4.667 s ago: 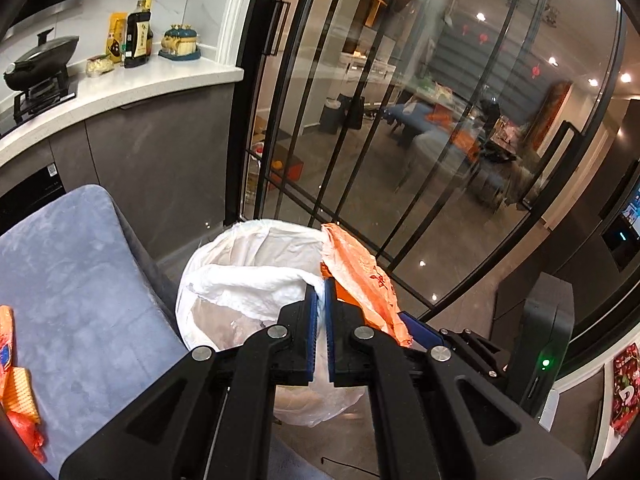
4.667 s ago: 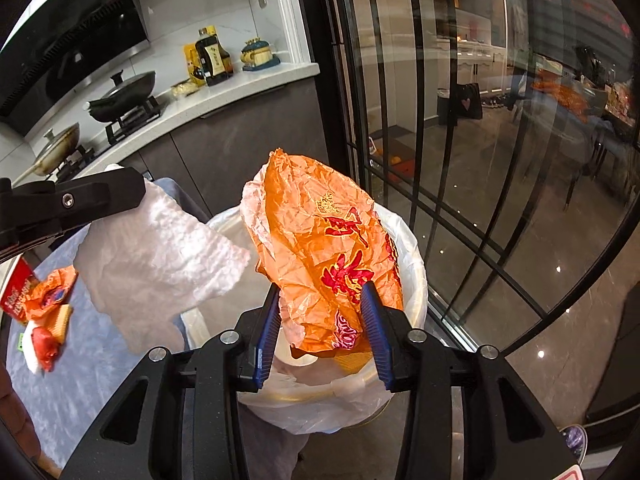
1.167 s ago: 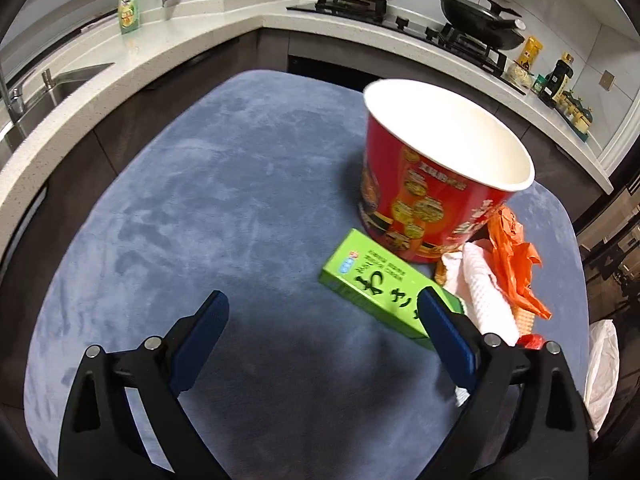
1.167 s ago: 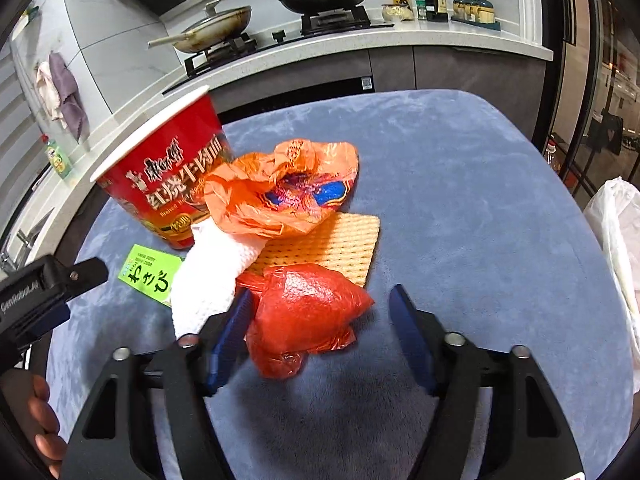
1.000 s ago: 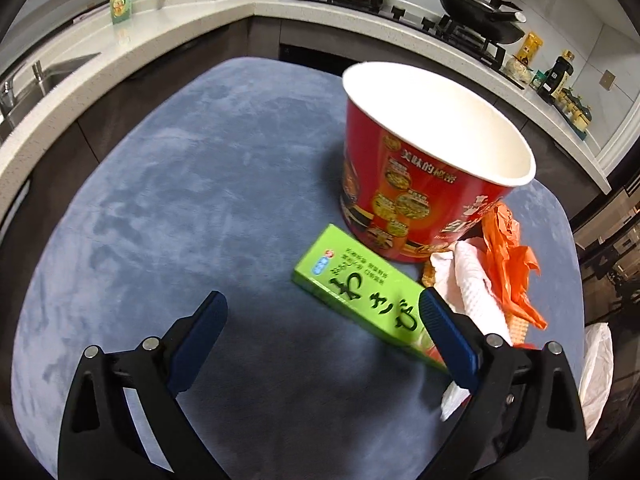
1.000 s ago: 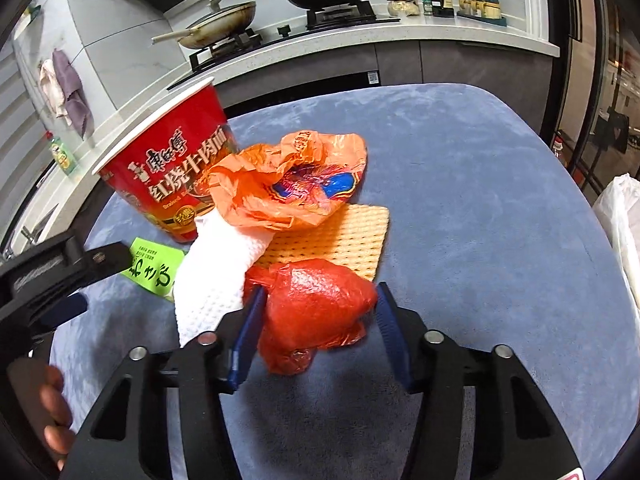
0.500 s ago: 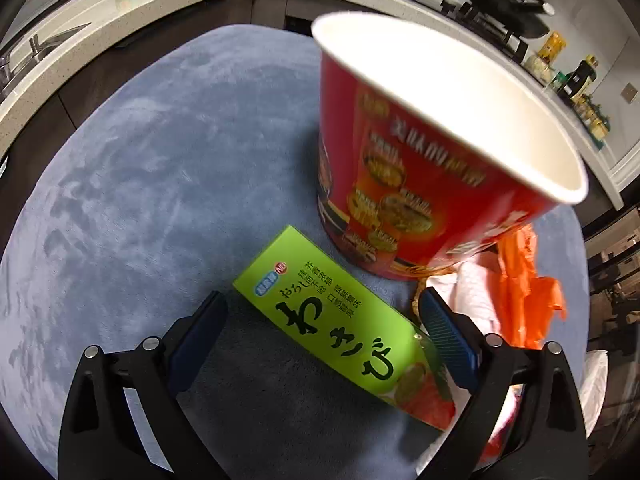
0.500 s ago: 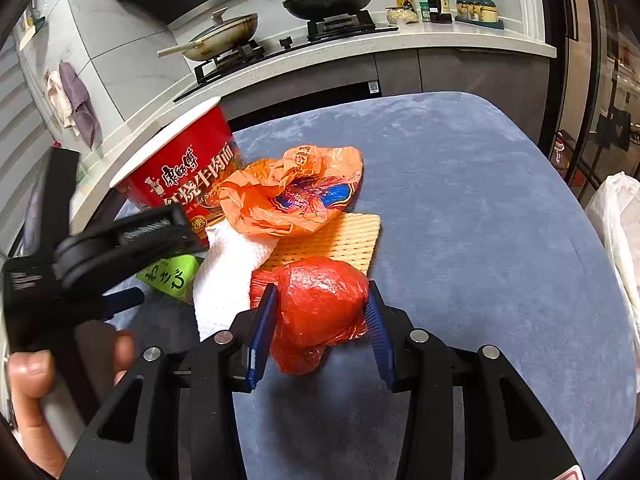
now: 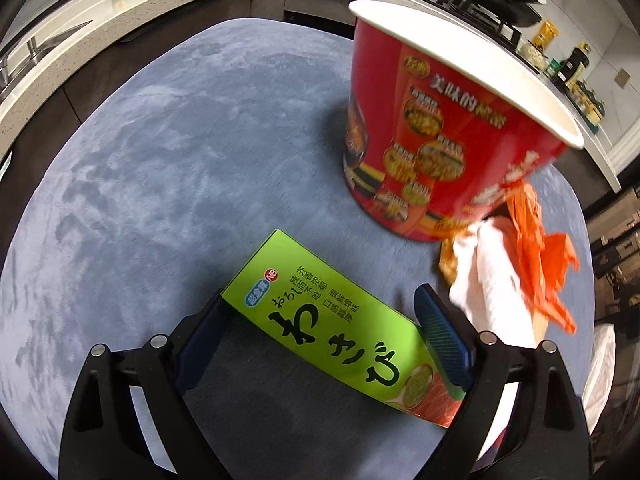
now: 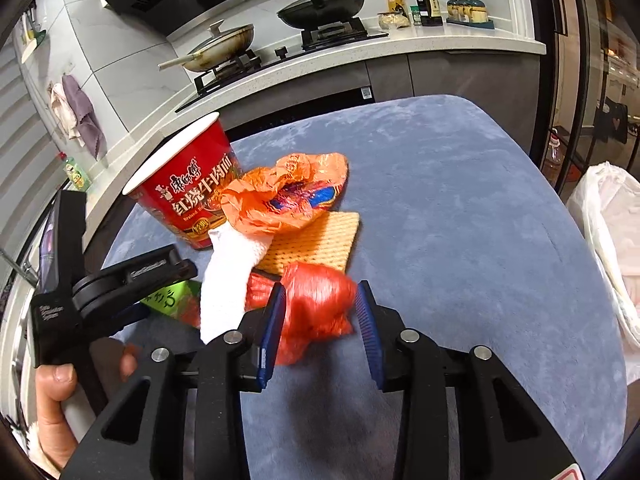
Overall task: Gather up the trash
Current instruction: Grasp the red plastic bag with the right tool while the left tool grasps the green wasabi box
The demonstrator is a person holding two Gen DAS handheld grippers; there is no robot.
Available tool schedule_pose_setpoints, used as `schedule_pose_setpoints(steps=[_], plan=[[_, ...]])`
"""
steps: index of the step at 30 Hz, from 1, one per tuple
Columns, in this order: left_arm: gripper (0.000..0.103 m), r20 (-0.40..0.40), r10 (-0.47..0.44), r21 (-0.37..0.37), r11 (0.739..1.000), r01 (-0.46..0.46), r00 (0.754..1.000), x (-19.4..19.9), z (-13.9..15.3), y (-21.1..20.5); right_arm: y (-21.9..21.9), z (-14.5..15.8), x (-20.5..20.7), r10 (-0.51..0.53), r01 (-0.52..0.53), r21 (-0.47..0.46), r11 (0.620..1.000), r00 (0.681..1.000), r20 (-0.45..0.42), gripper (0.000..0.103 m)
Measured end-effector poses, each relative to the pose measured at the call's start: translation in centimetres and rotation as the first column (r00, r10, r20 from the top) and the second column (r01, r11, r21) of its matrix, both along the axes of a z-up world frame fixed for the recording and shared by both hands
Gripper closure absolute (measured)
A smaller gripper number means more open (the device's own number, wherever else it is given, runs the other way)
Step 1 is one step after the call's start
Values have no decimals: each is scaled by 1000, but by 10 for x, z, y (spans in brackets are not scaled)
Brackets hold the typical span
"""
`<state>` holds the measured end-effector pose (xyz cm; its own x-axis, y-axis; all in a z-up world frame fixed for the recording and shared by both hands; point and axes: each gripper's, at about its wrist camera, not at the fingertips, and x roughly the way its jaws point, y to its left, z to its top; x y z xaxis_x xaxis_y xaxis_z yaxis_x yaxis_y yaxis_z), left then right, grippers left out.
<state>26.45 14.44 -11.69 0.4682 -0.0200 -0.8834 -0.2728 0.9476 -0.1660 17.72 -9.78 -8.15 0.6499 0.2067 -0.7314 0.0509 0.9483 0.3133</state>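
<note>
The left tongs (image 9: 320, 328) are standing spread wide, with the green wasabi box (image 9: 340, 332) lying flat on the grey-blue surface (image 9: 168, 152) between the two pads. The box is lying slantwise across the gap: its near-left corner is touching or almost touching the left pad, and its printed end is running past and under the right pad (image 9: 440, 344), so the pads are bracketing it without squeezing it.

Just beyond the box, the red noodle cup (image 9: 436, 132) is standing upright toward the far side of the surface, its white rim open to the top. To the right of the cup, a white paper towel (image 9: 492, 284) and an orange plastic wrapper (image 9: 540, 256) are lying in a heap near the right edge of the surface.

The right tongs (image 10: 320, 320) are partly closed around a crumpled red plastic bag (image 10: 316, 312), which is sitting between the blue pads on the near half of the surface; its left side is pressing against the left pad, while whether the right pad is touching cannot be told, as the bag is blurred there. Behind the bag, a tan waffle-patterned sheet (image 10: 316, 240) is lying flat, with the orange wrapper partly on top of it. A white bin bag (image 10: 608, 240) is hanging beyond the right edge of the surface.
</note>
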Motion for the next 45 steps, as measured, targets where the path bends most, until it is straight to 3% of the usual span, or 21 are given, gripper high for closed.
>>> schedule_pose_setpoints(steps=[6, 10, 14, 17, 19, 20, 25, 28, 31, 33, 41, 45], plan=[[18, -17, -31, -14, 999, 31, 999, -20, 2, 12, 2, -10, 2, 11, -11, 35, 999, 1000, -22, 65], [23, -26, -32, -30, 999, 32, 999, -24, 3, 21, 9, -17, 11, 11, -10, 32, 999, 1000, -29, 49], [23, -26, -20, -40, 999, 19, 999, -30, 6, 23, 14, -27, 22, 15, -13, 55, 998, 999, -44, 48], [16, -6, -4, -47, 999, 4, 1000, -33, 12, 21, 20, -34, 29, 30, -26, 76, 997, 998, -54, 48], [14, -6, 4, -48, 999, -4, 1000, -33, 14, 16, 24, -35, 29, 38, -34, 77, 996, 998, -51, 62], [14, -6, 9, -48, 999, -9, 1000, -34, 13, 14, 25, -35, 30, 48, -44, 82, 996, 998, -48, 63], [15, -61, 47, -57, 997, -51, 997, -34, 0, 5, 26, -28, 24, 53, -51, 58, 997, 998, -26, 67], [16, -51, 65, -35, 997, -67, 997, -40, 2, 0, 20, -22, 17, 39, -39, 59, 998, 999, -12, 67], [20, -45, 73, -18, 997, -73, 996, -43, 2, -5, 9, -18, 11, 17, -17, 75, 997, 1000, -6, 67], [30, -32, 55, -24, 998, -56, 998, -44, 4, -9, 4, -15, 6, 10, -9, 77, 997, 1000, -6, 67], [51, -22, -22, -44, 999, 21, 1000, -57, 10, -19, -5, -3, -15, 1, -2, 67, 998, 1000, 11, 67], [55, -5, -71, -22, 997, 70, 998, -70, 16, -30, -9, 5, -26, -5, 3, 70, 998, 1000, 28, 67]])
